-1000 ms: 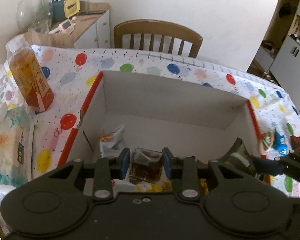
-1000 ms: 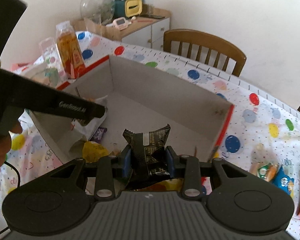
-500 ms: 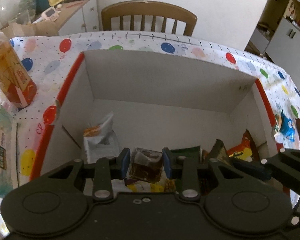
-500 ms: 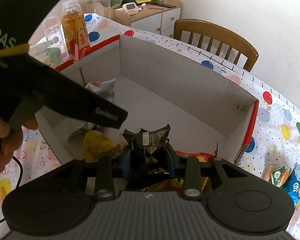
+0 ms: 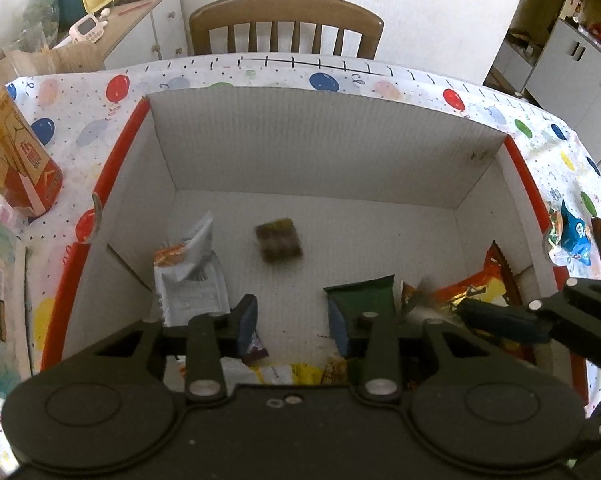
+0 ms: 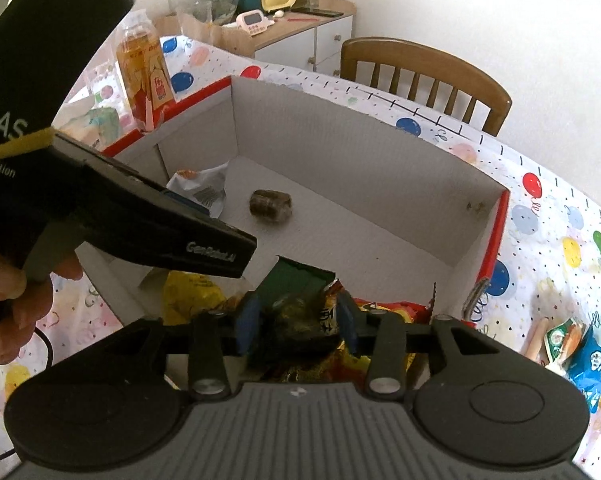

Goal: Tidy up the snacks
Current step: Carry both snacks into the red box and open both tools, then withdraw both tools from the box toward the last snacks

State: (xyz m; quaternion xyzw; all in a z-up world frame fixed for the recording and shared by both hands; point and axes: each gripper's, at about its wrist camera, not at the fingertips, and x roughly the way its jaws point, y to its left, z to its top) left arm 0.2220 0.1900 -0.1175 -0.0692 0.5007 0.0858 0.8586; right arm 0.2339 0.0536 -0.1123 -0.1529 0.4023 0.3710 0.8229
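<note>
Left tool (image 5: 292, 326) opening, empty | brown snack (image 5: 278, 239) beyond it, apart

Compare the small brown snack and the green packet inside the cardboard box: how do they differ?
The small brown snack is a squat, clear-wrapped block; the green packet is a flat, longer pouch. The brown snack lies alone on bare floor in the middle of the box; the green packet rests at the near side among other wrappers, just beyond the left gripper, whose jaws are opening with nothing between them. Both are inside the box.
</note>
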